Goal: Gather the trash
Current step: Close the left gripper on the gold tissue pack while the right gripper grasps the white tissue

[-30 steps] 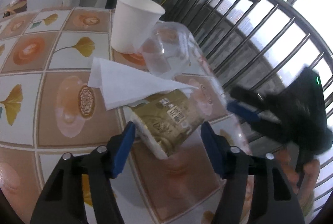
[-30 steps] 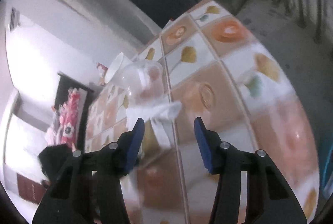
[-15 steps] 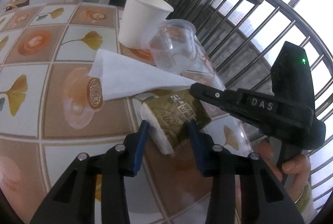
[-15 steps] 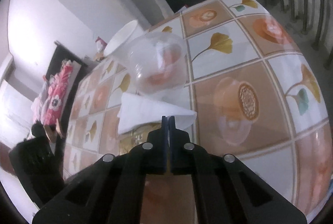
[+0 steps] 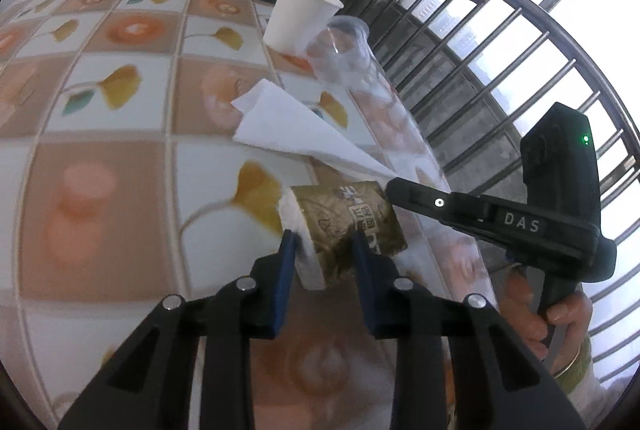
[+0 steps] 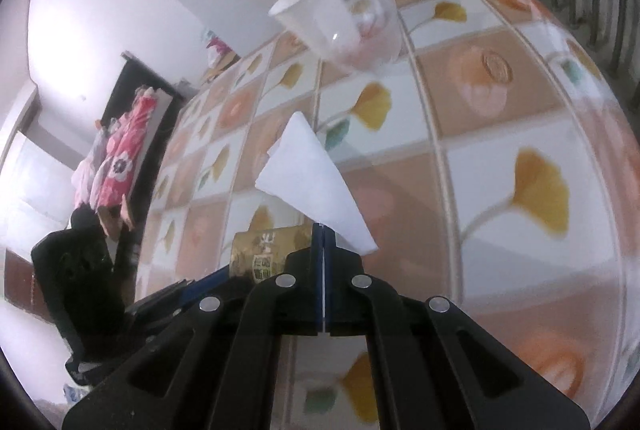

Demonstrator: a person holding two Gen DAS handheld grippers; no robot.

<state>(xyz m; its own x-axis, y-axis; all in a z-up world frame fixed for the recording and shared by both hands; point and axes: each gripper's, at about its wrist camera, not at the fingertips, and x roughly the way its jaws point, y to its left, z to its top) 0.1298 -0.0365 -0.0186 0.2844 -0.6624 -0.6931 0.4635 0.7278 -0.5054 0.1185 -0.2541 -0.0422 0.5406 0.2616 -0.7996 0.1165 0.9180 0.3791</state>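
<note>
Left gripper [image 5: 322,250]: blue-padded jaws have just been closing and now pinch a crumpled gold-and-white paper cup [image 5: 344,226] printed with dark characters. The cup lies on its side, its mouth flattened, a white band of rim showing at the end towards the left pad, the gold wall creased and dented. It sits near the table's edge on a glossy tablecloth [image 5: 120,166] patterned with brown and white squares, ginkgo leaves and orange flowers.

Right gripper [image 6: 323,230]: jaws fully clenched on one corner of a white folded paper napkin [image 6: 308,174], which fans out stiffly from the tips into a wide triangle. Seen from the left camera, the napkin [image 5: 296,126] slopes from the pinched corner towards the table, just beyond the crushed cup.

Further back, an upright white paper cup [image 5: 298,18] and a clear plastic cup [image 5: 344,54] stand just beside each other, near the table's edge by the metal railing [image 5: 480,70].
</note>
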